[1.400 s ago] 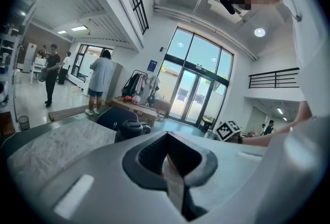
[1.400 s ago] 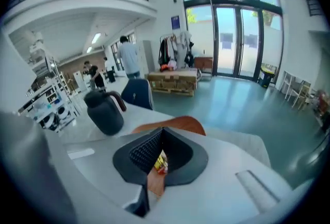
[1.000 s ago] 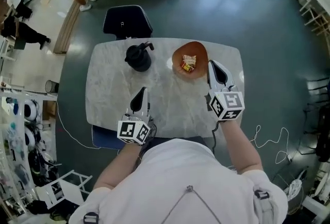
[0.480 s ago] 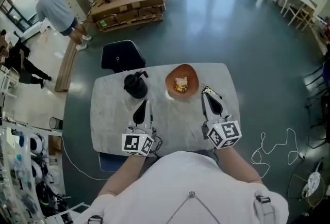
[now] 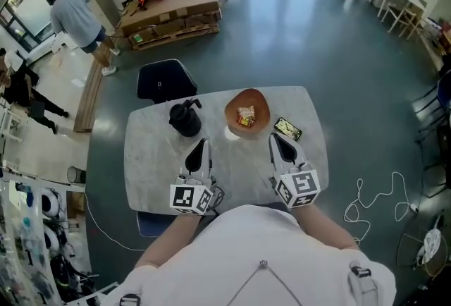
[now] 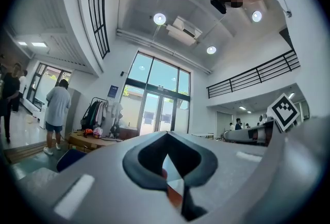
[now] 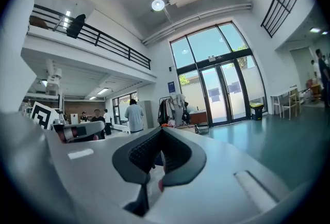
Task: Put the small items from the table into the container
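**Grey jaws pinched together on both sides, nothing held**

L gripper [image 6: 167, 166]: pads meet at the tips, leaving only a small diamond-shaped window btwn them, nothing gripped. R gripper [image 7: 154, 169]: same, jaws together, empty.

Head view: L gripper sits lower ctr-left over the marble table [image 5: 151, 156], R gripper lower ctr-right. Both point toward the top of the frame, each w/ its marker cube [image 5: 190, 199] nearest the person holding them.

Just above-right of the R tips a small dark packet [image 5: 287, 129] lies flat on the table, apart from the jaws. An orange-brown bowl [image 5: 258, 101] is at ctr, above and btwn the two grippers, w/ a few small wrapped items [image 5: 246, 116] inside. A black jug [image 5: 184, 119] stands left of the bowl, above the L gripper.

A dark chair [image 5: 164, 80] is at the table's top edge. Upper left: cardboard on pallets [image 5: 173, 8], w/ a person [image 5: 72, 10] standing near. A white cable [image 5: 377, 200] lies on the floor, lower right.
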{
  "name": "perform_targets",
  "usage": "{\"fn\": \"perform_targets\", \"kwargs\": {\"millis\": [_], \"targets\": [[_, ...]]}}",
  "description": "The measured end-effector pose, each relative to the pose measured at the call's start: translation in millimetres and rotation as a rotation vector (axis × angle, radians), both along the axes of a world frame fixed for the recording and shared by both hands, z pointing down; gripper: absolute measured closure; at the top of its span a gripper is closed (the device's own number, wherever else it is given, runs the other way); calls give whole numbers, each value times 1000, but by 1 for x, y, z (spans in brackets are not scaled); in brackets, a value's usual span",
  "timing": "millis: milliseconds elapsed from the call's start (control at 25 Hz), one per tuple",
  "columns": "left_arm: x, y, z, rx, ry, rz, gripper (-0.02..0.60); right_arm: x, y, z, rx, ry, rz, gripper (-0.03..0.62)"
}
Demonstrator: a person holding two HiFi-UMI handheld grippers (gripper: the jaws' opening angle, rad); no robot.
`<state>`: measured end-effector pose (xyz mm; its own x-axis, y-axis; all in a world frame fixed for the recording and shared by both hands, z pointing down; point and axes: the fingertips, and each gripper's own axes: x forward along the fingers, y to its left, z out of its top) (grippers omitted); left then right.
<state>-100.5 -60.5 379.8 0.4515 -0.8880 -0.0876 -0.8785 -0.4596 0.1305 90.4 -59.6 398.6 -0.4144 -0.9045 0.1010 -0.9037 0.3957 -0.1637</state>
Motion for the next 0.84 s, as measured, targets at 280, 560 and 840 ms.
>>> {"fn": "perform_targets", "kwargs": {"millis": [280,560,840], "targets": [[-7,-1,1,9,-17,-3,578,-5,-5,-3,3,9,-7,569],[-8,2,-1,37,-46,-2,578,-6,-4,-2,15,29,-23,569],[-4,2,-2,44,-33,17,578,-4,-5,-17,70,47,-38,569]]}}
